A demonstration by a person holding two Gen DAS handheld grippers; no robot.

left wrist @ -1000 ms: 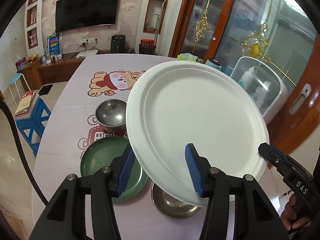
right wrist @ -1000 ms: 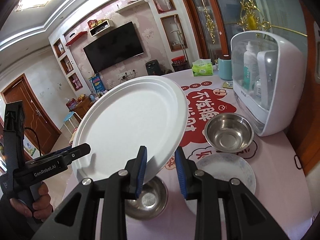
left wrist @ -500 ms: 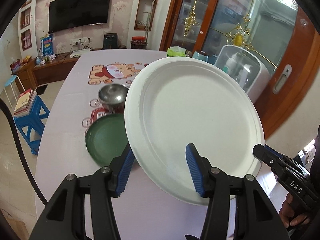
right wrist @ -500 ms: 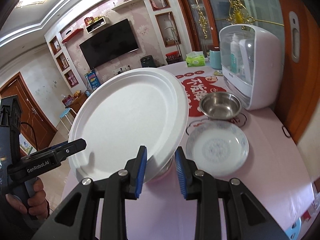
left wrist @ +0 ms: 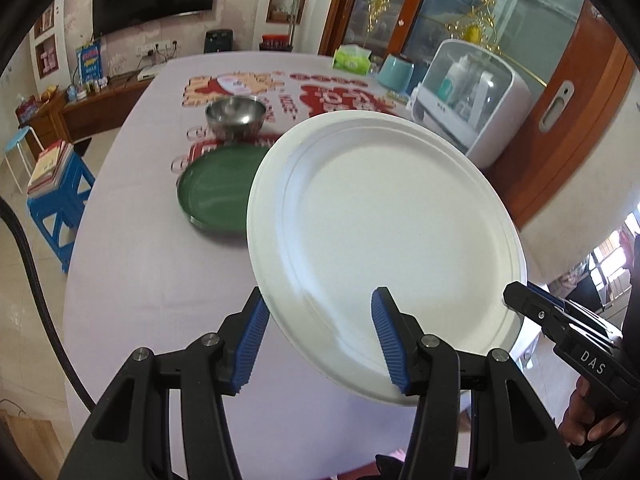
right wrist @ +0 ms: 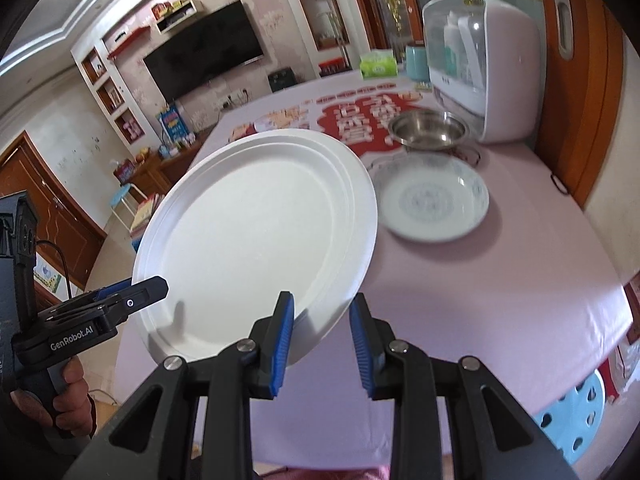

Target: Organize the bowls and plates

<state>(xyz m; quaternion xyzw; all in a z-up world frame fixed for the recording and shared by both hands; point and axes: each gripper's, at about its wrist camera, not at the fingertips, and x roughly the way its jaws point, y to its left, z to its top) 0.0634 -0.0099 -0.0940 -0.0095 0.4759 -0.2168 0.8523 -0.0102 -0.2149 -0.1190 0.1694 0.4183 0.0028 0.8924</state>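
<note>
White plate (left wrist: 384, 240) held aloft, tilted, between left tool (left wrist: 316, 336) and right tool (right wrist: 322, 340).

Hides part of the green plate (left wrist: 216, 192) and the tabletop (left wrist: 160, 280) behind: the white plate (left wrist: 380, 248), filling the left wrist view. Also covers the near left edge of the patterned plate (right wrist: 434, 204) in the right wrist view. Blurred: the steel bowl (left wrist: 236, 114), the second steel bowl (right wrist: 428, 130), and the red printing on the cloth. Unclear whether either pair of fingers (left wrist: 252, 336) touches the plate rim. Cut off by the frame edge: the blue stool (right wrist: 576, 420).
</note>
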